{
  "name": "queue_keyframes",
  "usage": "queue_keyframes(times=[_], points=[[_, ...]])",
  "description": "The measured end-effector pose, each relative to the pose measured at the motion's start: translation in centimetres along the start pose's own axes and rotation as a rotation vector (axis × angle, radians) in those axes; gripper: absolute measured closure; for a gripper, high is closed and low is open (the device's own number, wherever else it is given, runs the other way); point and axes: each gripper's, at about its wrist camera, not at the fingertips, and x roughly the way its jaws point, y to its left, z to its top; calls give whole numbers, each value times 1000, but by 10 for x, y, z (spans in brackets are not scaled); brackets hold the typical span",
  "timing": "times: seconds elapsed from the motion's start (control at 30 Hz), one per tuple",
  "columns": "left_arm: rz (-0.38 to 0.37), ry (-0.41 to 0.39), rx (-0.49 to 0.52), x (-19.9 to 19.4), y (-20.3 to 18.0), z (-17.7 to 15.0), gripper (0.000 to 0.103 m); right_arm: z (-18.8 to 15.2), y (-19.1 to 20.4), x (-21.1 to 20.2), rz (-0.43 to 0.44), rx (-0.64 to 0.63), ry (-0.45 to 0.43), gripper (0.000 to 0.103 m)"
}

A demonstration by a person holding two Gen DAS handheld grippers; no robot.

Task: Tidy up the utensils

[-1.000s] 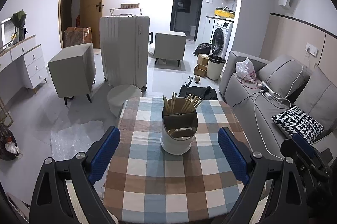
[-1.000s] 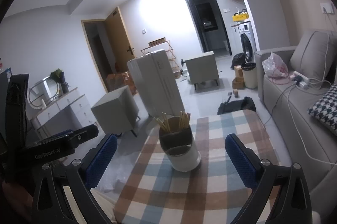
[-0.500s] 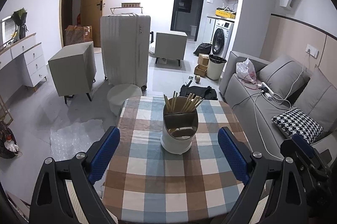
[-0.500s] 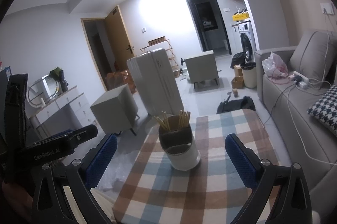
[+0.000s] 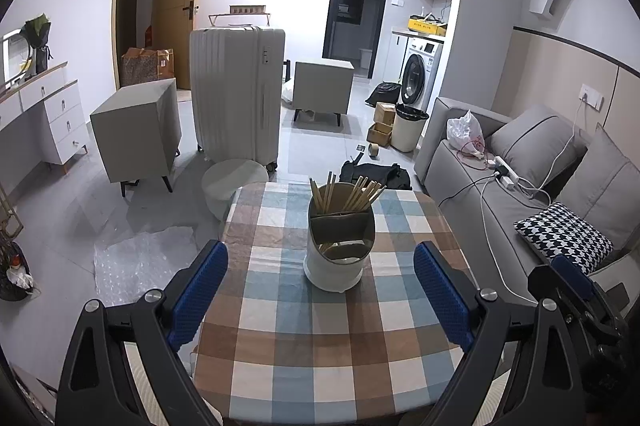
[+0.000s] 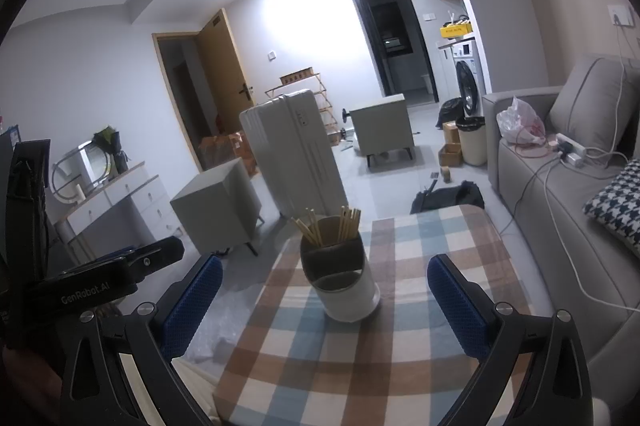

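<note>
A white utensil holder (image 5: 338, 240) with brown dividers stands upright on the checked tablecloth (image 5: 320, 338). Several wooden chopsticks (image 5: 348, 193) stick out of its far compartment; the near compartments look empty. The holder also shows in the right wrist view (image 6: 344, 270), with the chopsticks (image 6: 328, 230) at its back. My left gripper (image 5: 320, 290) is open and empty, held back from the holder above the table's near half. My right gripper (image 6: 324, 300) is open and empty, also short of the holder. The left gripper's body (image 6: 100, 282) shows at the left of the right wrist view.
A grey sofa (image 5: 520, 185) with a houndstooth cushion (image 5: 564, 232) runs along the table's right side. On the floor beyond stand a white suitcase (image 5: 236, 97), two grey cabinets (image 5: 136, 129), a round stool (image 5: 232, 181) and a black bag (image 5: 376, 173). Bubble wrap (image 5: 140, 262) lies to the left.
Both views have drifted very slightly; the holder and chopsticks have not moved. Both grippers stay open and empty.
</note>
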Motion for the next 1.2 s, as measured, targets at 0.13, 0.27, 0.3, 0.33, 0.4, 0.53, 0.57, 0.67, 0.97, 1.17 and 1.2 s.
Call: queue_keyframes(times=[0.13,0.27,0.3,0.33,0.4,0.53,0.57,0.67,0.97,1.17,1.2], points=[[11,-10,-8,-2,0,-1,12,0,0,0,1,2,1,0],[15,-13,-15,-1,-1,-2,12,-1,0,1,0,2,3,0],[15,-10,-17,0,0,-2,12,-1,0,0,0,1,2,0],[16,-7,-18,0,0,-3,12,-2,0,0,0,1,2,0],[16,-5,-19,1,0,-3,12,-1,0,1,0,1,3,0],[17,1,-23,3,0,-3,12,-2,0,1,-1,1,5,0],[16,2,-23,3,-1,-3,12,-2,0,1,-1,1,5,0],[18,1,-24,3,0,-3,12,-3,0,1,-2,3,5,0],[40,-2,-25,4,1,-7,12,-9,0,2,-4,0,9,0],[48,-16,-18,7,3,-9,12,-13,-2,5,-9,4,20,0],[53,-18,-18,7,3,-9,12,-14,-3,7,-10,4,24,0]])
